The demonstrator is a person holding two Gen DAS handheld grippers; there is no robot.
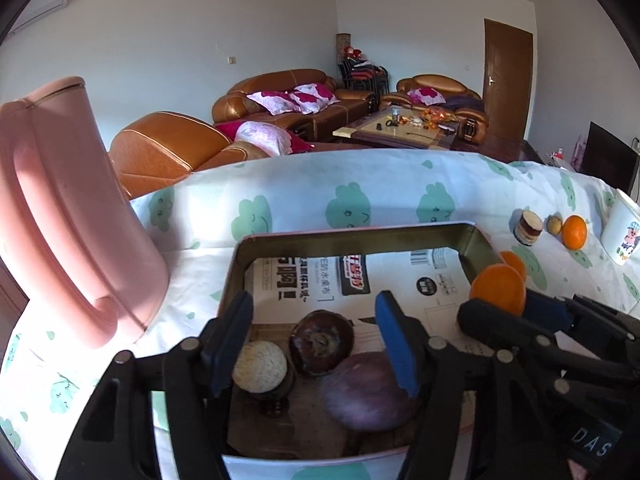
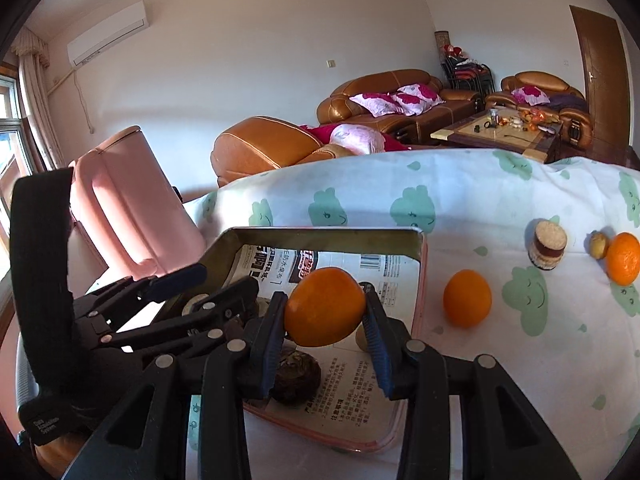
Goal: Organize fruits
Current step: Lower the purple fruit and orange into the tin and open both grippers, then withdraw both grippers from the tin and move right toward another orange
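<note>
Though above the tray (image 2: 420, 280), orange (image 2: 325, 306) between right gripper (image 2: 326, 330) pads.

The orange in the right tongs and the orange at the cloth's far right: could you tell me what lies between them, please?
In the right wrist view, between the held orange and the far orange lie the tray's rim, another orange, a small jar and a small yellowish fruit.

My table (image 1: 304, 184) wears a white cloth printed with green clouds. Near me, directly on it, sits a metal tray (image 1: 352, 236) lined with printed paper. A pink jug (image 1: 76, 216) stands at the far left. Right of the tray lies one orange (image 2: 467, 298); farther right stand a small jar (image 2: 548, 249), a little brown fruit (image 2: 599, 245), another orange (image 2: 623, 258), and a white cup (image 1: 622, 228).
</note>
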